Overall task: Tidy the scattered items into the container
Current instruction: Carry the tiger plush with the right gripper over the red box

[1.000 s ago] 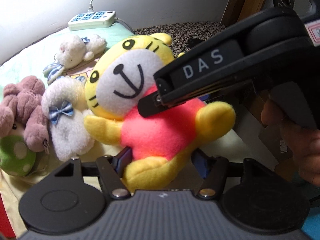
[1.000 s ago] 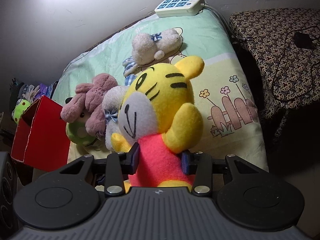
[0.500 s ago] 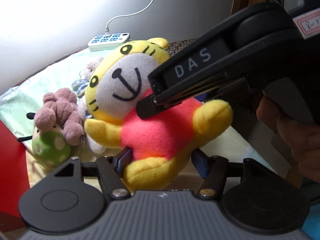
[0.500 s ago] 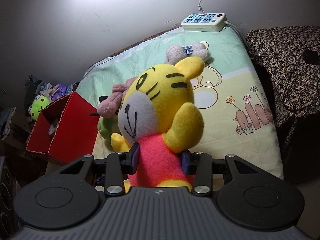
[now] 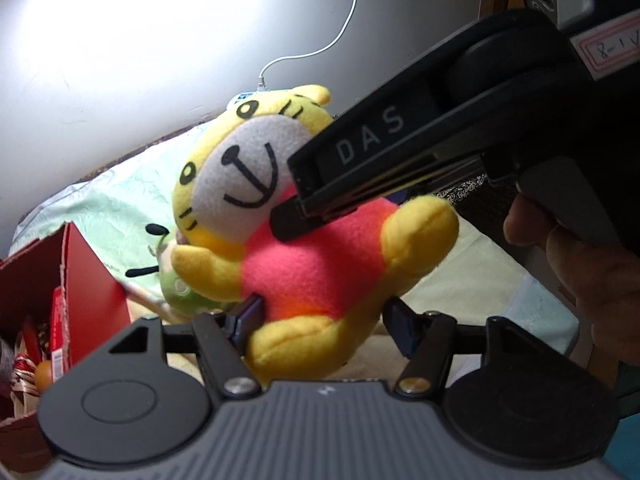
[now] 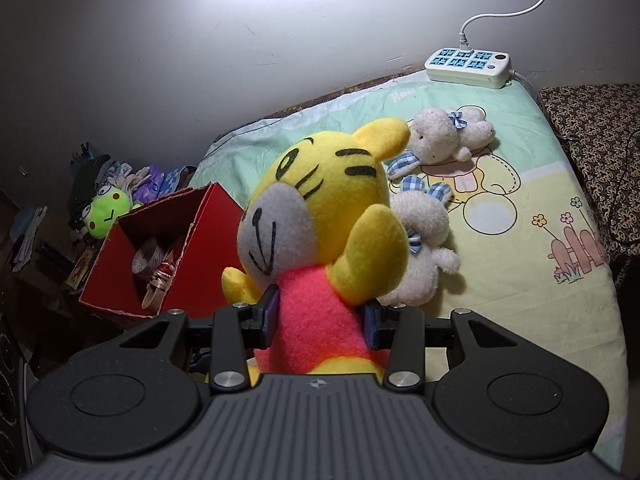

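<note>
A yellow tiger plush (image 5: 312,272) in a pink shirt hangs in the air above the bed, gripped from two sides. My left gripper (image 5: 324,320) is shut on its lower body, the blue pads against its hips. My right gripper (image 6: 320,316) is shut on its pink torso (image 6: 316,320); in the left wrist view its black body (image 5: 380,152) comes in from the upper right, held by a hand (image 5: 580,264). The red cardboard box (image 6: 208,272) stands open at the bed's left edge, with several small items inside, and shows low left in the left wrist view (image 5: 92,280).
Two white plush animals with blue bows (image 6: 452,136) (image 6: 424,248) lie on the pale green bed sheet (image 6: 520,200). A green spotted plush (image 5: 180,288) sits behind the tiger. A power strip (image 6: 468,66) rests by the wall. A green frog toy (image 6: 106,212) lies among clutter beyond the box.
Both grippers have risen with the tiger plush and moved left toward the red box, which now shows larger and closer. The other plush toys stay on the bed.
</note>
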Demonstrator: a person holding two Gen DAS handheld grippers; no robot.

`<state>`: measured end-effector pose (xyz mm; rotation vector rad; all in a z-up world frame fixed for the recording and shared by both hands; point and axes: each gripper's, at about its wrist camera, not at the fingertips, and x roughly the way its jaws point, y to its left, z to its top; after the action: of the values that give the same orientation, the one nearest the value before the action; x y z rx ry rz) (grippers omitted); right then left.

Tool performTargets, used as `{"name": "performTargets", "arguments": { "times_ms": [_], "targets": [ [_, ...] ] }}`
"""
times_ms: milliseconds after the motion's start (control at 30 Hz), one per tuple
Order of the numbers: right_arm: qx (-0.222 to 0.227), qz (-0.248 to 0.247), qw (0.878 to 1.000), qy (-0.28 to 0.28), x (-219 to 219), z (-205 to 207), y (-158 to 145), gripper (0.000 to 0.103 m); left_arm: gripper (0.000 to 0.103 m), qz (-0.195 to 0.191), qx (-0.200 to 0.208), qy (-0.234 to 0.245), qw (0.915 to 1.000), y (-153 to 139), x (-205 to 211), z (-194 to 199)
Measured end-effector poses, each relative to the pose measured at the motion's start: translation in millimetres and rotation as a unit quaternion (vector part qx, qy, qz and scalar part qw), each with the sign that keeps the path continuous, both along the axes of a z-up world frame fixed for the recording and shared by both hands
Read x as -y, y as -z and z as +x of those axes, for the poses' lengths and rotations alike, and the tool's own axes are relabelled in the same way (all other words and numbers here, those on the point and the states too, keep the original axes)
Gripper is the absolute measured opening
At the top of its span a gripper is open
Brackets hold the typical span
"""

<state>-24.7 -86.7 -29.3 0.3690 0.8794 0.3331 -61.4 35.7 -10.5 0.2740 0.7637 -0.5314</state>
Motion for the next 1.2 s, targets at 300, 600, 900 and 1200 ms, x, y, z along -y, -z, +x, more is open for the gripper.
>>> {"name": "performTargets", "arguments": {
  "times_ms": [300, 600, 900, 1200],
  "targets": [
    [0.017, -0.011, 0.997, 0.068, -60.4, -9.4, -18.5, 0.043, 0.065, -0.015, 0.022, 0.064, 0.9976, -17.7, -71.9, 6.2],
    [0.041, -0.013, 0.994, 0.105, -112.0, -21.1, -32.1, 0.043, 0.065, -0.036, 0.035, 0.091, 0.9946, -28.9, -130.5, 5.0],
    [0.062, -0.014, 0.995, 0.075, -147.8, -8.2, -43.1, 0.043, 0.065, -0.043, 0.06, 0.053, 0.9958, -37.9, -174.2, 6.5],
    [0.069, -0.012, 0.997, 0.023, -184.8, 15.7, -43.8, 0.043, 0.065, -0.048, 0.062, -0.008, 0.9969, -39.6, -216.8, 14.7]
  ]
}}
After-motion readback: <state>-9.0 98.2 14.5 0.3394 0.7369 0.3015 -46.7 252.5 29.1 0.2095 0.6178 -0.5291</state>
